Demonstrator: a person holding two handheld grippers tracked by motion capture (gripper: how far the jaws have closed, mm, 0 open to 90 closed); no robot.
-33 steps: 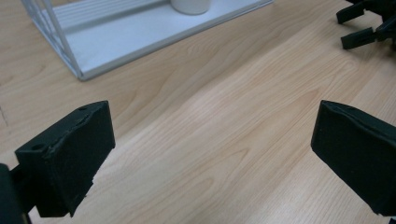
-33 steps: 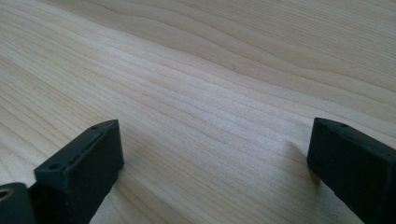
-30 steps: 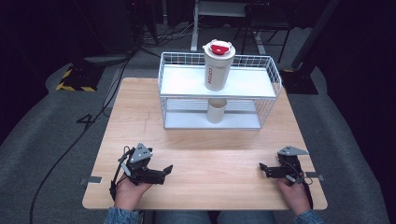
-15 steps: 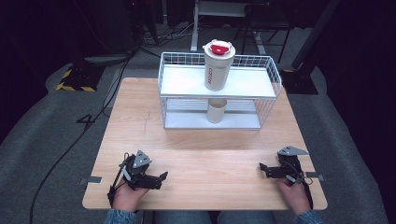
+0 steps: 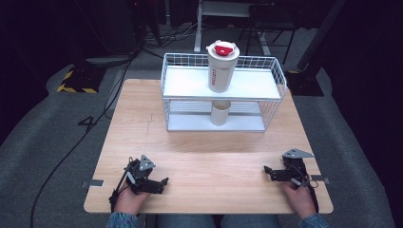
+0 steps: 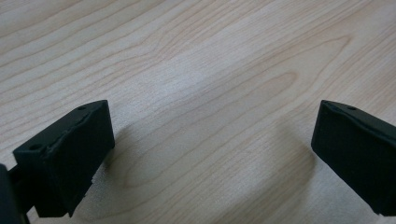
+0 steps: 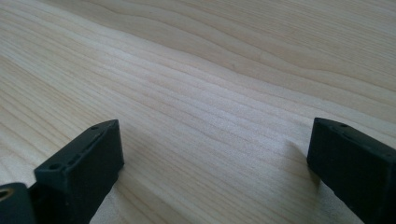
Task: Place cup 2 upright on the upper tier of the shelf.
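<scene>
High view, my left gripper (image 5: 161, 182) and right gripper (image 5: 269, 171) both released, empty, on worktop (image 5: 209, 156), well short of wire rack (image 5: 273, 97).

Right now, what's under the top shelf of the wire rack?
A small beige cup stands on the lower shelf, below the tall bottle on the wire rack's top shelf. The cup's rim is hidden by that shelf.
</scene>
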